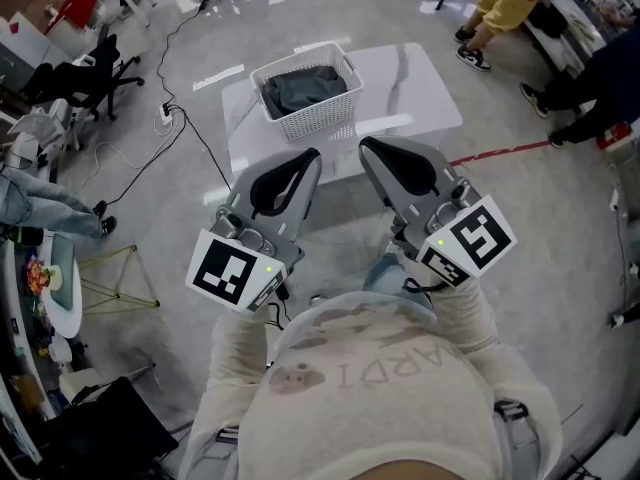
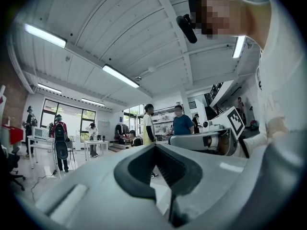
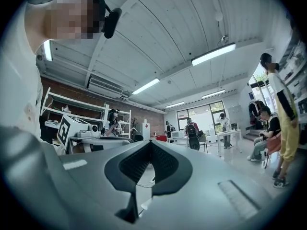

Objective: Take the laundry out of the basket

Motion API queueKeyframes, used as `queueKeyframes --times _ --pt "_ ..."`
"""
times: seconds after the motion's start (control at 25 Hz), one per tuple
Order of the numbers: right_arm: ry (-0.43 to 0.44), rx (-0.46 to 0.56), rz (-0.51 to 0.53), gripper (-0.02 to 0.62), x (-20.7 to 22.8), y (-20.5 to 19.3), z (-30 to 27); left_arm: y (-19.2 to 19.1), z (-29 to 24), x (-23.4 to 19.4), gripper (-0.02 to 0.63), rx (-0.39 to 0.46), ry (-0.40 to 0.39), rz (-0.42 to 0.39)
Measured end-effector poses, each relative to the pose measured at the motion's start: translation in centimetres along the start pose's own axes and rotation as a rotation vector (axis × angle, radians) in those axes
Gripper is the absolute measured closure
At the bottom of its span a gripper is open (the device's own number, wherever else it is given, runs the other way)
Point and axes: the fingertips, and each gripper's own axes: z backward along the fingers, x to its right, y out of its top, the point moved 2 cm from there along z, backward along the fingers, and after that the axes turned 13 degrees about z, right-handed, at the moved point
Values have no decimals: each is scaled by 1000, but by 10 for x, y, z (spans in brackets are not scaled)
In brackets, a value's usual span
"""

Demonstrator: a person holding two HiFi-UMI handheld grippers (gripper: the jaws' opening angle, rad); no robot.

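Closest in, at 6 o'clock in the head view, the person's pale sweatshirt [image 1: 370, 388] fills the bottom edge, and both tools are held up just in front of the chest. The left gripper [image 1: 312, 154] sits at about 7 o'clock from the frame's middle and the right gripper [image 1: 366, 145] at about 5 o'clock, each with its marker cube nearest the body and its nose pointing toward 12. Each gripper's own view shows its jaws pressed together at the tips with nothing pinched between them. They aim out across the room rather than down at the work. Farther out at 12 o'clock stands a low white table [image 1: 425, 83]. On its 11 o'clock part sits the white basket [image 1: 322, 118], well apart from both grippers, with the laundry [image 1: 303, 88] lying inside it as a dark grey heap. A black cable [image 1: 200, 140] trails over the floor at 10 o'clock toward a dark office chair [image 1: 85, 78]. At 2 o'clock a red floor line [image 1: 505, 151] runs past the table, and beyond it a person in a yellow top [image 1: 505, 3] sits near the frame's top.
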Motion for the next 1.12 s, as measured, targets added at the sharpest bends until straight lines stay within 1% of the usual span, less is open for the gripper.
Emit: queueKeyframes --times 0.2,0.4,0.56,0.64,0.88,1.12 --pt "62 8 16 568 65 -5 0 3 -60 -4 606 8 70 -1" --pt "126 -4 31 568 121 -20 8 1 -117 -6 605 28 136 -5" --pt "165 6 26 568 160 -27 18 -2 -152 -3 606 49 184 -3" --pt "174 13 17 568 176 -28 20 -3 -164 -2 606 46 201 3" --pt "190 33 -8 568 202 -38 16 -11 -191 -11 606 6 219 1" --pt "161 35 -1 568 237 -57 -1 -25 -230 -39 606 -2 187 5"
